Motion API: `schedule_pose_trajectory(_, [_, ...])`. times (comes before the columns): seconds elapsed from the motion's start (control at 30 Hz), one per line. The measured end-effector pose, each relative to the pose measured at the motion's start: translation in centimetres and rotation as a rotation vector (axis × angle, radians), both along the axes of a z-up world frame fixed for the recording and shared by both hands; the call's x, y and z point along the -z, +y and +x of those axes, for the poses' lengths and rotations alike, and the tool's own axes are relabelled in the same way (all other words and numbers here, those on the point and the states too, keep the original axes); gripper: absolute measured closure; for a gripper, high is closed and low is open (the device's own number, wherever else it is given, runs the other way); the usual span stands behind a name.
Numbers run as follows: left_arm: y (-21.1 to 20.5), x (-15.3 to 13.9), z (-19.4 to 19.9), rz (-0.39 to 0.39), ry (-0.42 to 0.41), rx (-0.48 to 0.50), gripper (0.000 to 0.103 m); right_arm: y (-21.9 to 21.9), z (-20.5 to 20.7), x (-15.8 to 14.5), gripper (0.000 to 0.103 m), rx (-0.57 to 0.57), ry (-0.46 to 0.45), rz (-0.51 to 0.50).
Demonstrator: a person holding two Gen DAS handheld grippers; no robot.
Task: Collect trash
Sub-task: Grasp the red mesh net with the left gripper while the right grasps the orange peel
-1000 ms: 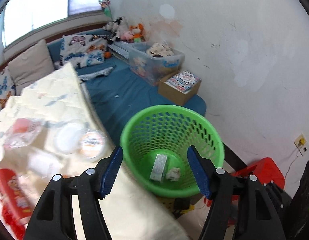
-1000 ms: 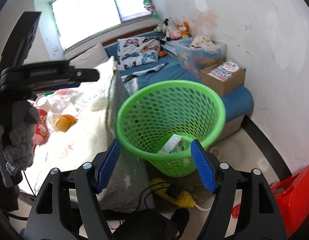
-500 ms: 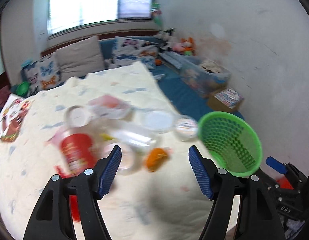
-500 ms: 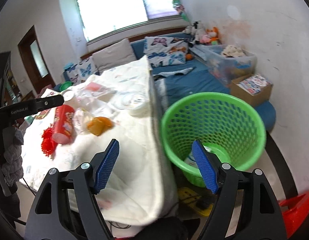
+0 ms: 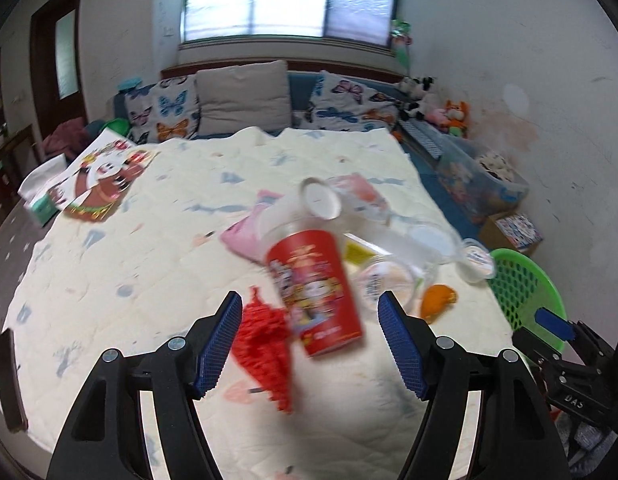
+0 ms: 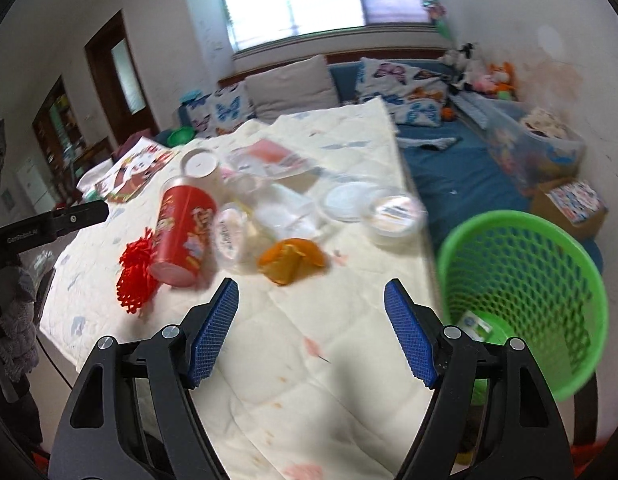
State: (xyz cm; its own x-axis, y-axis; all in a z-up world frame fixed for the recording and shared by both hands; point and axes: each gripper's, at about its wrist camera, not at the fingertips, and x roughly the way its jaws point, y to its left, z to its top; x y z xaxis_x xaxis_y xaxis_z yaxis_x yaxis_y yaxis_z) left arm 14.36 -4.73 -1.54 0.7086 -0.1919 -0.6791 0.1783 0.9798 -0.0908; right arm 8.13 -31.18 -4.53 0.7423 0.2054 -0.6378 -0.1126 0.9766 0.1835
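Note:
Trash lies on a cream quilt-covered table point(image 5: 129, 280): a red printed cup point(image 5: 315, 292) on its side, a red foam net point(image 5: 265, 344), an orange wrapper point(image 5: 437, 300), clear plastic lids and tubs point(image 5: 389, 280). My left gripper point(image 5: 311, 340) is open and empty, just short of the red cup. My right gripper point(image 6: 311, 330) is open and empty above the quilt, short of the orange wrapper point(image 6: 291, 262) and red cup point(image 6: 181, 236). The green mesh basket point(image 6: 521, 292) stands right of the table with a small carton inside point(image 6: 475, 326).
A blue daybed point(image 6: 461, 172) with butterfly pillows, a clear storage bin point(image 6: 537, 148) and a cardboard box point(image 6: 573, 204) lies behind the basket. A printed red bag point(image 5: 101, 188) lies at the table's far left. The other gripper shows at the left view's right edge point(image 5: 565, 344).
Both grippers swung left from over the green basket to face the table's trash. The left one now has the red cup right before its open jaws.

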Motion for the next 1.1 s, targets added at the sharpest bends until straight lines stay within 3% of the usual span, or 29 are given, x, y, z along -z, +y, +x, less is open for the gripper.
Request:
schedule_pose_trajectory(0.63, [5.1,3.3,0.8,-0.040,0.087,-0.087,0.035,4.1,8.1,4.5,0.030,-0.079,0.101,-0.100])
schedule_pose_trajectory(1.1, [3.7,6.7,3.3,-0.017,0.169,-0.042,0.035,3.9,8.8,5.7,0.054,-0.076,0.130,-0.107])
